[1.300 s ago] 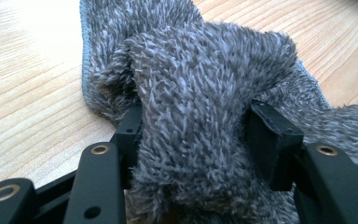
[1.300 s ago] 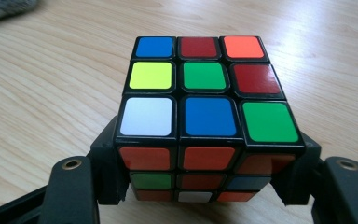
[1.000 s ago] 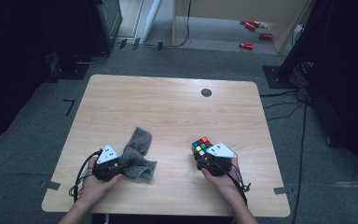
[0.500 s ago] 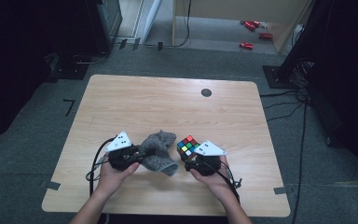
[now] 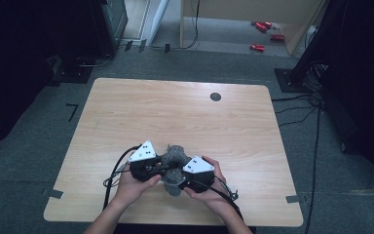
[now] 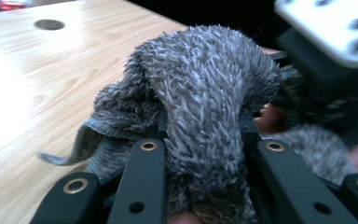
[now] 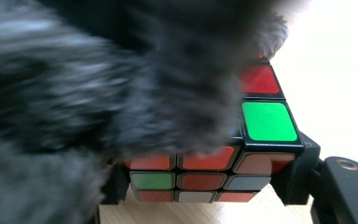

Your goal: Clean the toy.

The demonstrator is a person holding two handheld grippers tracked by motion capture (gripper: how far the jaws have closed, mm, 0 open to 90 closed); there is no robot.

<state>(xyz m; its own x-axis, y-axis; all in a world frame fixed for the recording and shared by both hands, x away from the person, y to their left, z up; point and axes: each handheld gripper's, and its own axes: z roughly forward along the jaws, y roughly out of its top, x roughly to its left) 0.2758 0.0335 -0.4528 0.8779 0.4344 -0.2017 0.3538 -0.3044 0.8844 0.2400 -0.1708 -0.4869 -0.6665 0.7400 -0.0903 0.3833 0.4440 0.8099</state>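
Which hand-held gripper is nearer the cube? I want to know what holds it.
Right. The right hand-held gripper has the cube between its jaws; the left hand-held gripper holds the cloth over it, just beside it.

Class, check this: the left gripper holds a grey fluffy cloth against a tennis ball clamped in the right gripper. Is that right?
Not quite. The right gripper clamps a colour puzzle cube, not a tennis ball, as the right gripper view shows. The left gripper does hold the grey fluffy cloth against it.
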